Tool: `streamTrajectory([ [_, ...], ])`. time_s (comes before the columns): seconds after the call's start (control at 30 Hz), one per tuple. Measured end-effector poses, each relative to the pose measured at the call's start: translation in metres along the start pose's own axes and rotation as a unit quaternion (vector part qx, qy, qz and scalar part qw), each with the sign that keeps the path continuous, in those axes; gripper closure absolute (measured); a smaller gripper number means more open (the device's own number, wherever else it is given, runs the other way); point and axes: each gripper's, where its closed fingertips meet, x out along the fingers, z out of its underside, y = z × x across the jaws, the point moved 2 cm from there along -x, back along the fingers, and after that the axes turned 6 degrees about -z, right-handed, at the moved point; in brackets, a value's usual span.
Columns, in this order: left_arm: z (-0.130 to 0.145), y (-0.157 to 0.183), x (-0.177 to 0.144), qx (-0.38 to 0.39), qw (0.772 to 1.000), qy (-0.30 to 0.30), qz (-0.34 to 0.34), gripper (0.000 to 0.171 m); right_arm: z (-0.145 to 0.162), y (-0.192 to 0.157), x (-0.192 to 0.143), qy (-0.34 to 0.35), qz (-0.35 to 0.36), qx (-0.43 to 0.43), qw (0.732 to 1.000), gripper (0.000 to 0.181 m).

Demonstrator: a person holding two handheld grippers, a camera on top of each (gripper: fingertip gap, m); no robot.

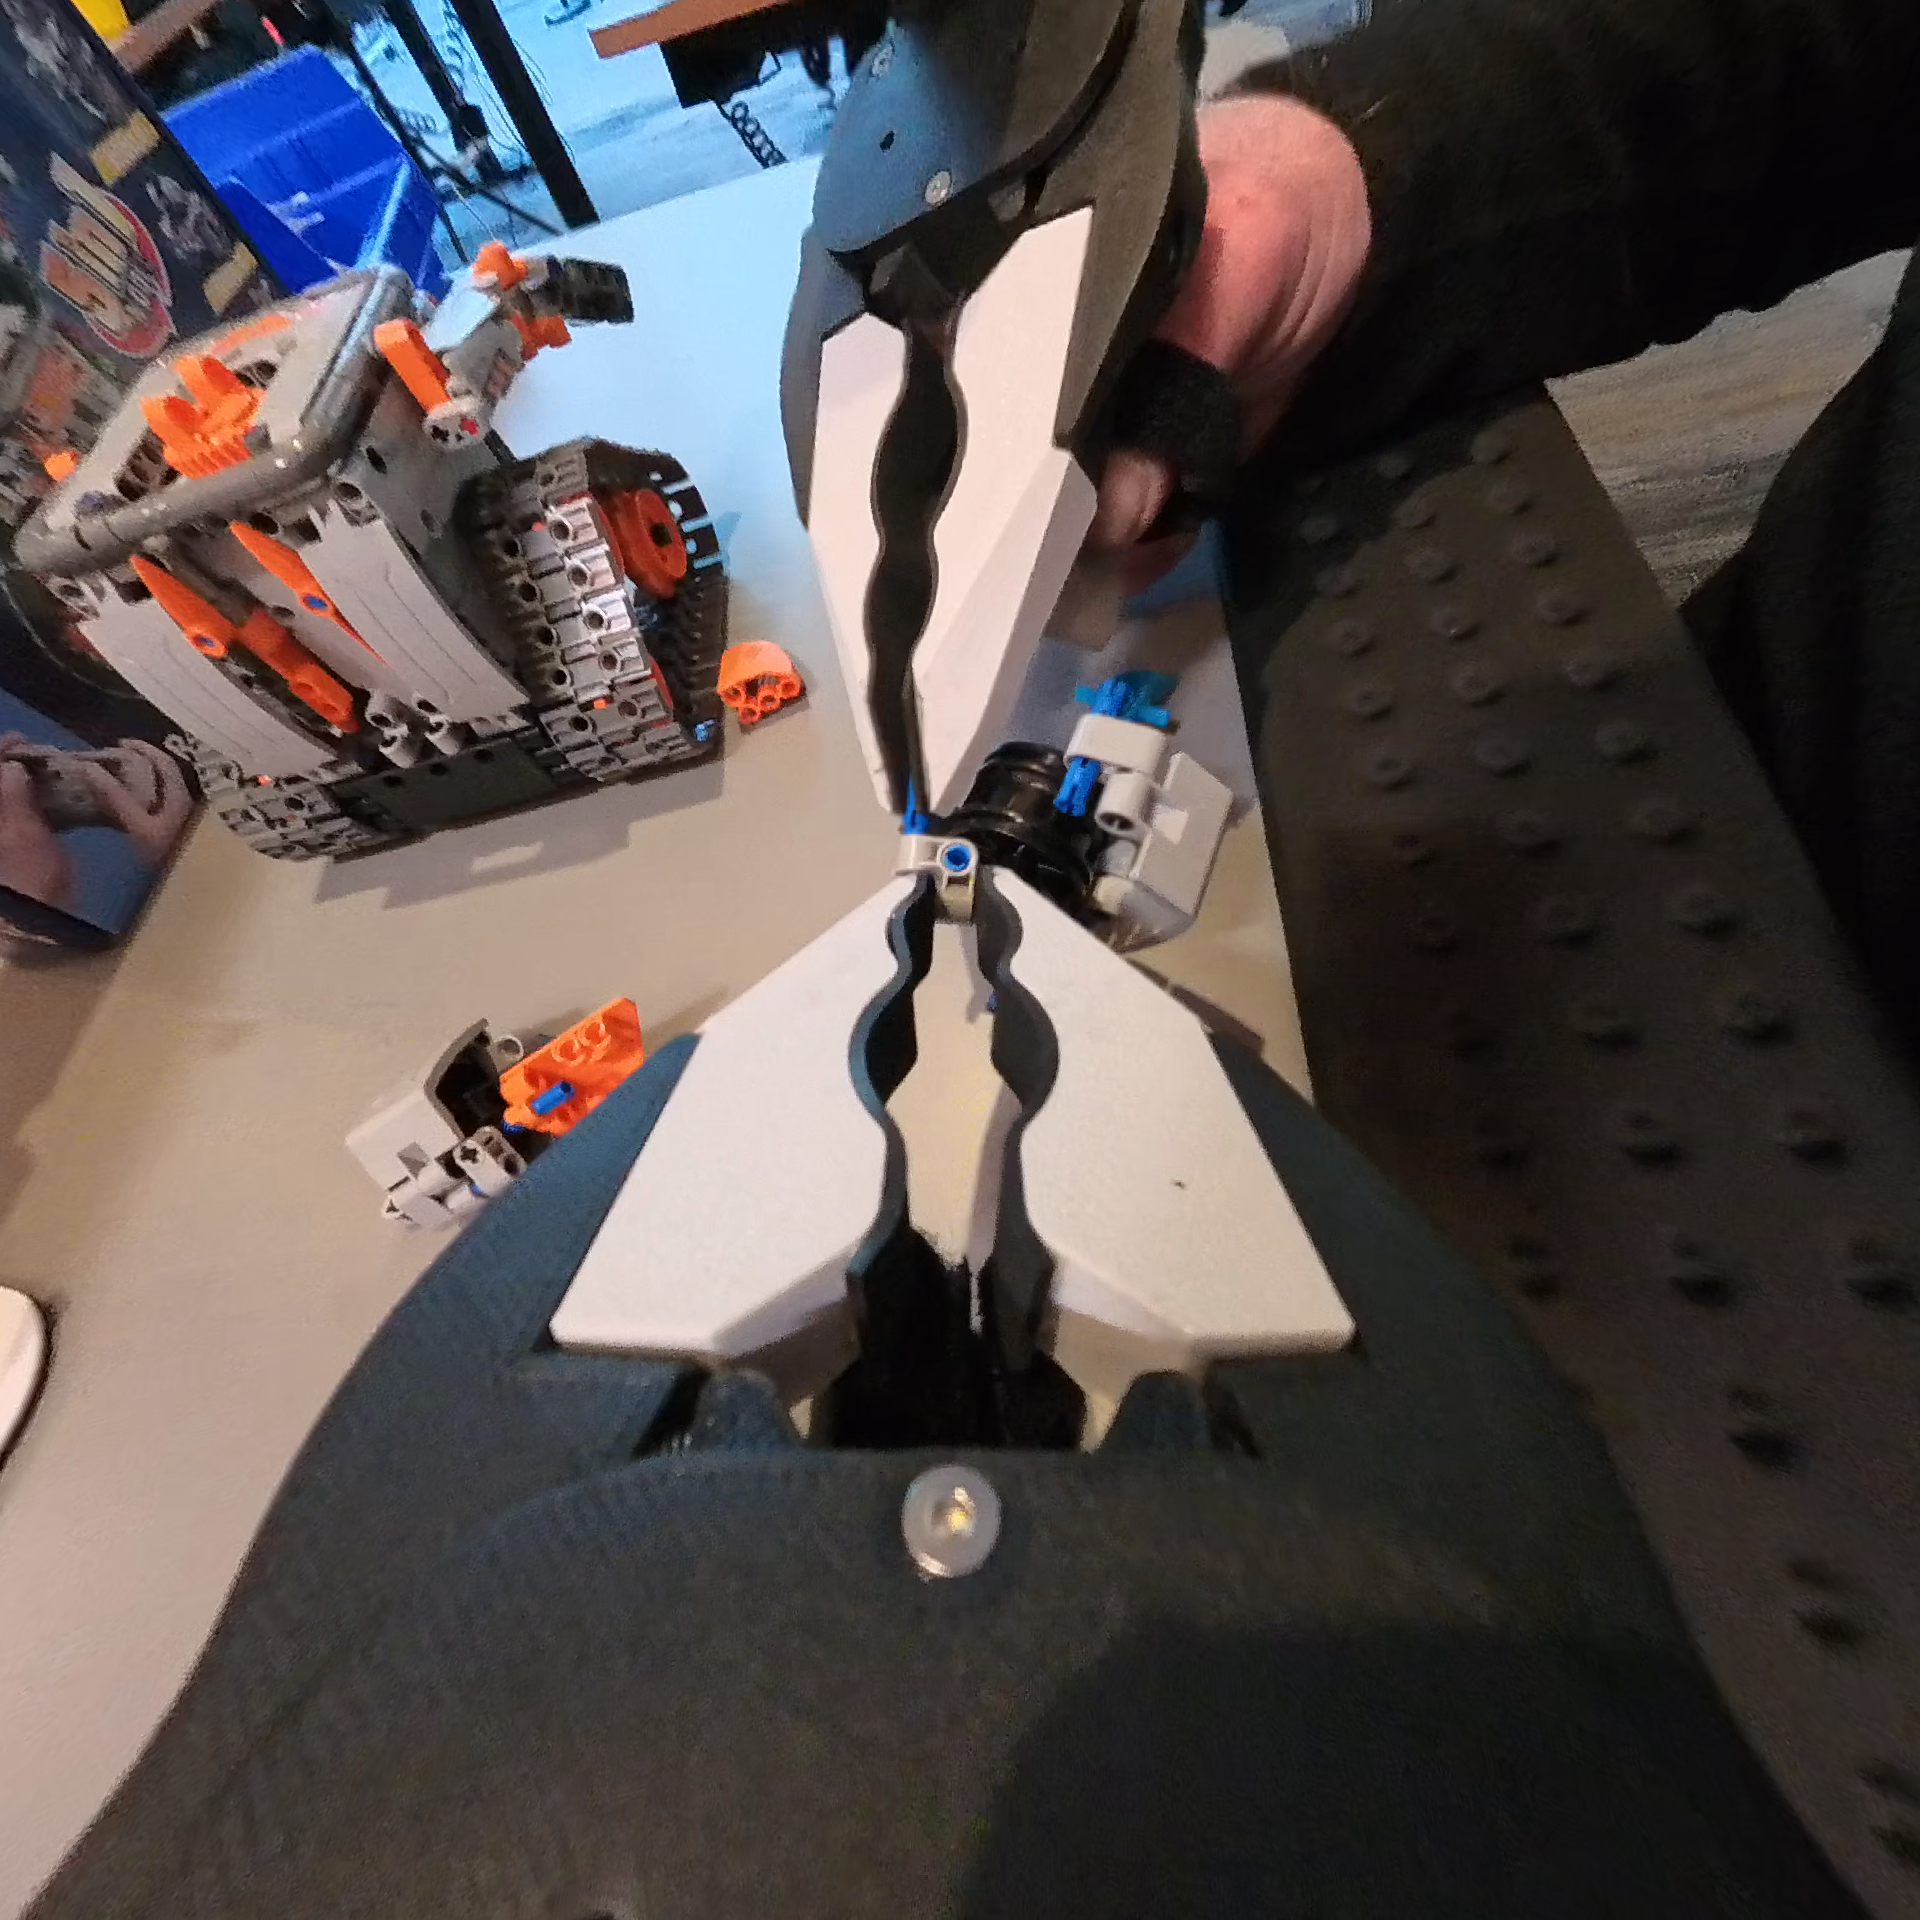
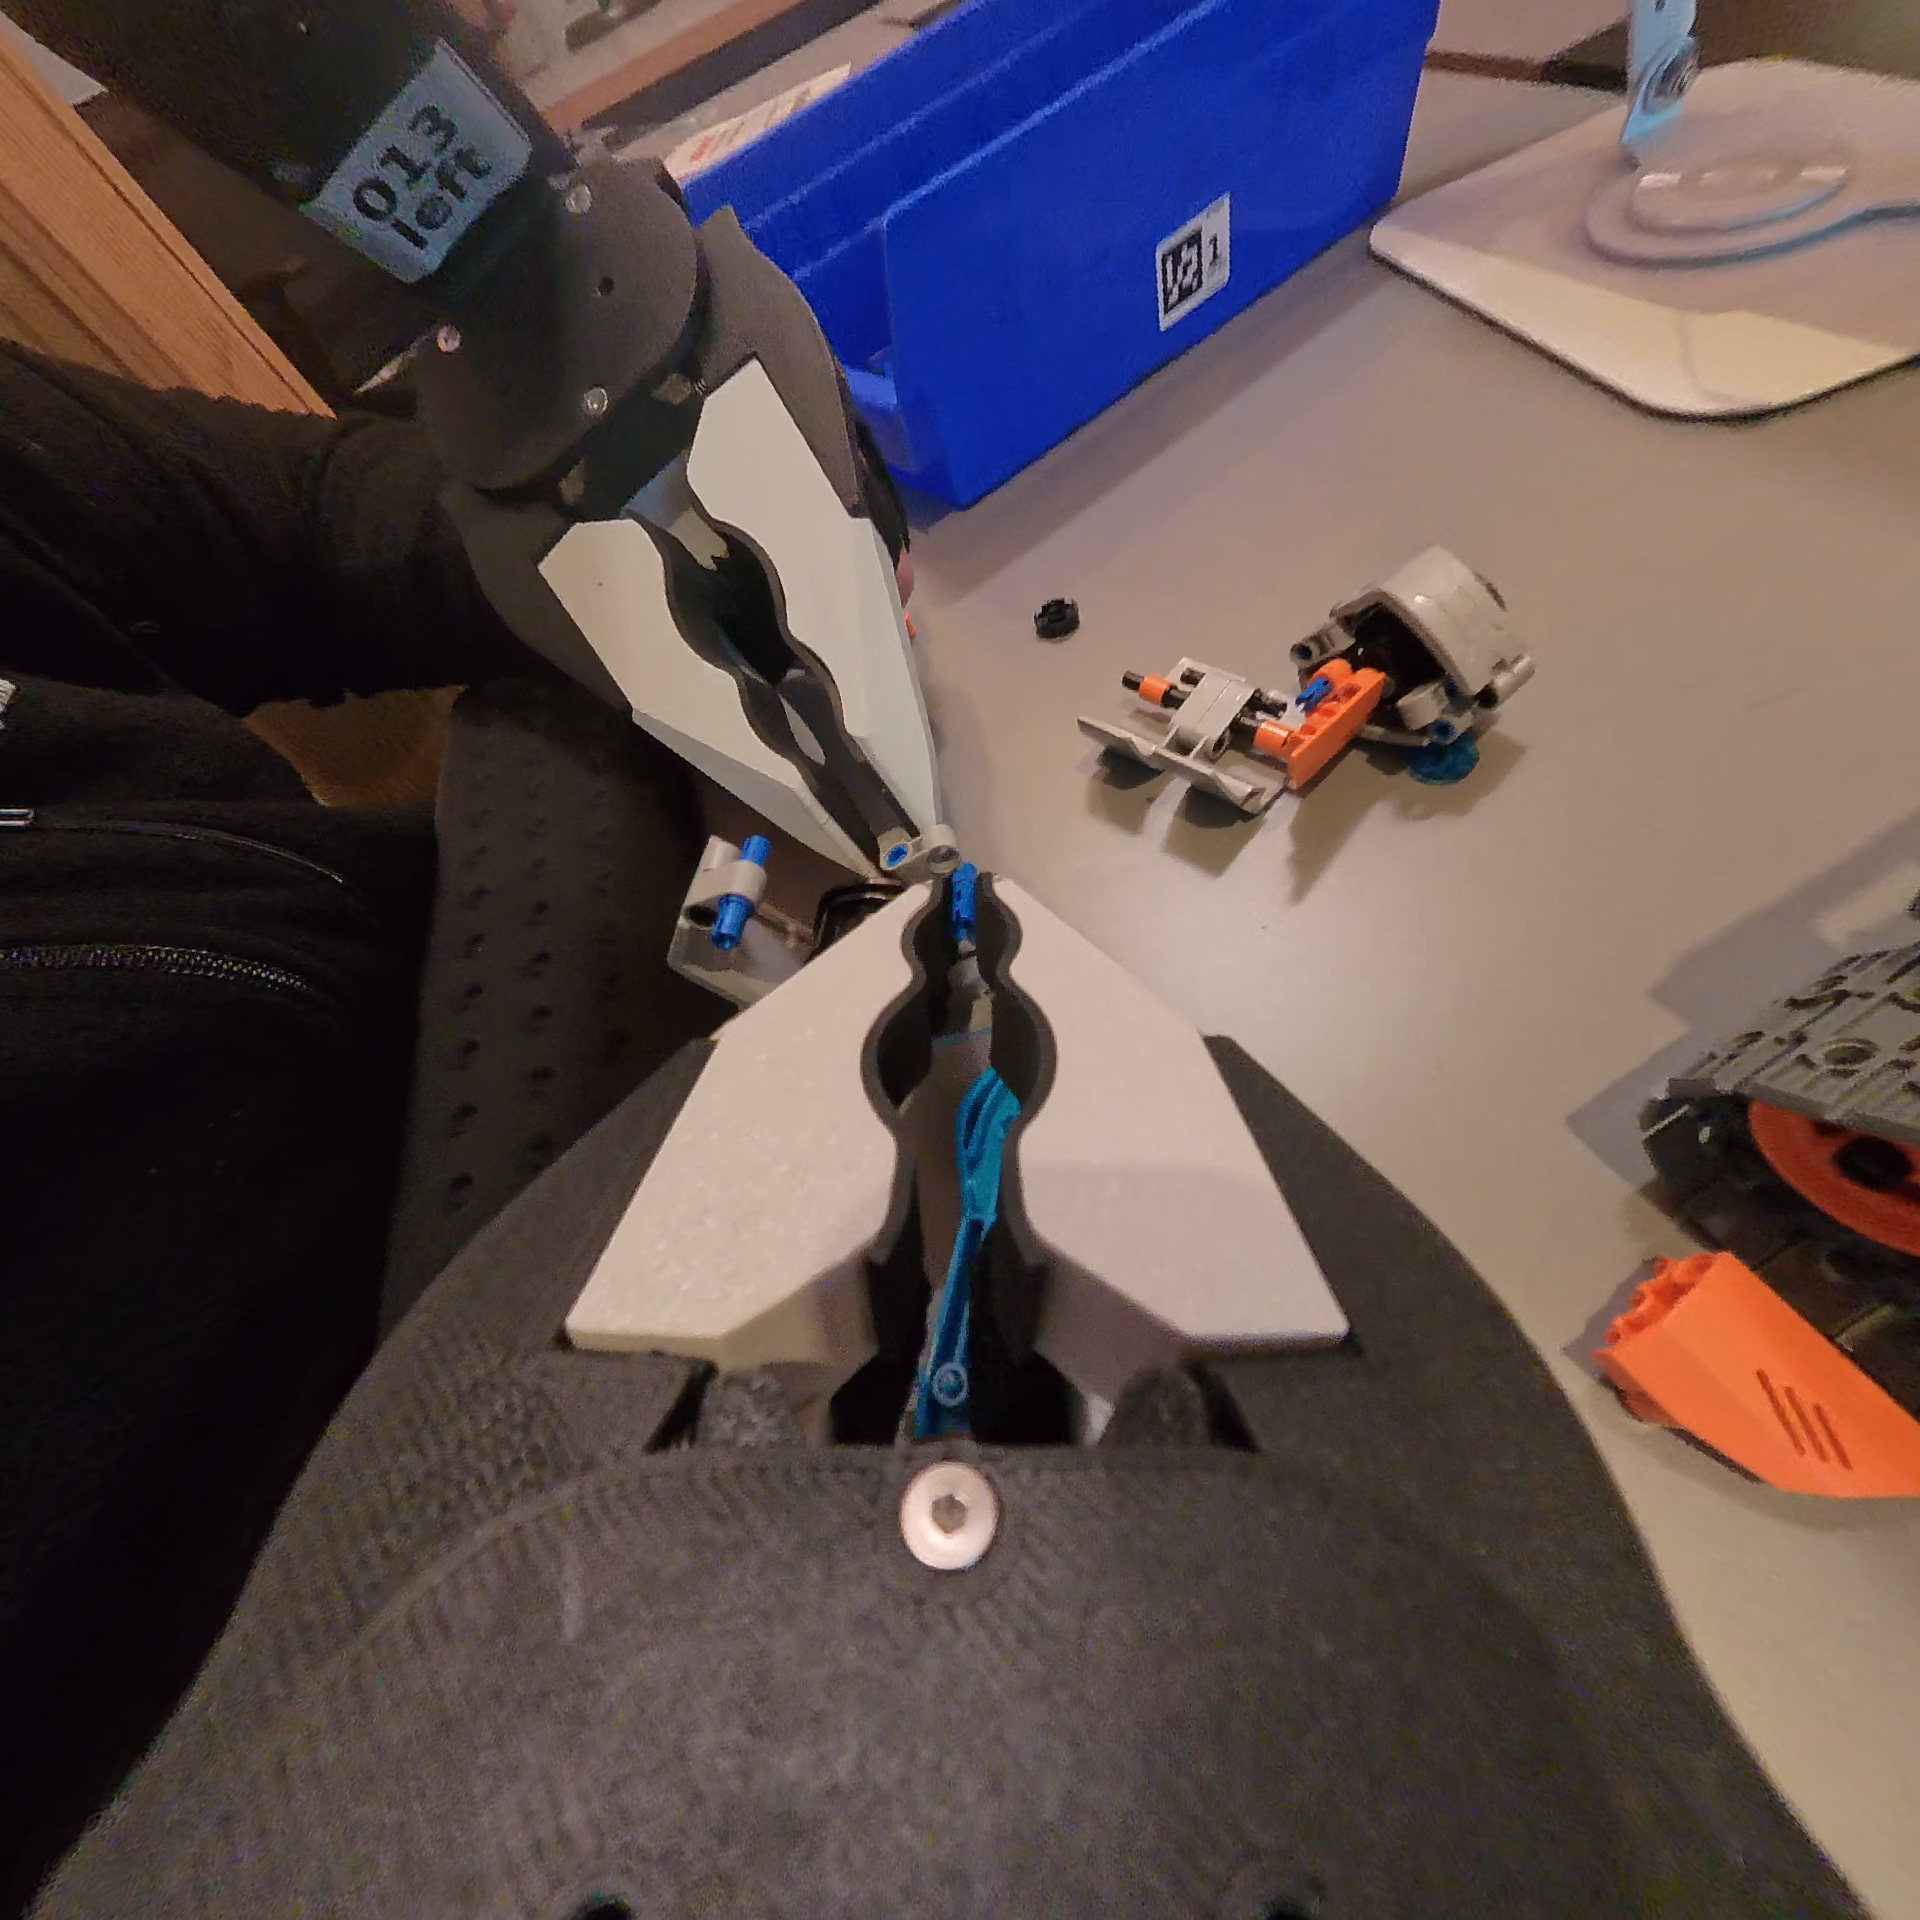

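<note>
Your left gripper is pinched tight on a small grey connector with a blue pin in its hole. Your right gripper is clamped on a blue pin, tip just beside that connector; a teal blade piece sits back between its fingers. Both meet above the table's near edge. Just behind sits a grey motor block. The tracked vehicle model sits toward the far left, and a blue bin along the far edge.
</note>
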Motion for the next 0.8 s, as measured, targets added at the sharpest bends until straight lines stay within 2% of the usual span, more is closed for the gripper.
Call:
streamTrajectory([
  [0.43,-0.010,-0.006,-0.003,0.076,0.995,0.009,-0.071,0.167,-0.015,-0.004,-0.006,0.050,0.000,-0.012,0.999,0.180],
  [0.63,-0.020,-0.008,-0.008,0.084,0.992,0.033,-0.090,0.167,-0.021,-0.007,-0.008,0.067,0.009,-0.038,0.997,0.181],
  [0.8,-0.030,-0.009,-0.015,0.077,0.991,0.067,-0.091,0.167,-0.030,-0.013,-0.012,0.103,-0.024,-0.035,0.994,0.181],
])
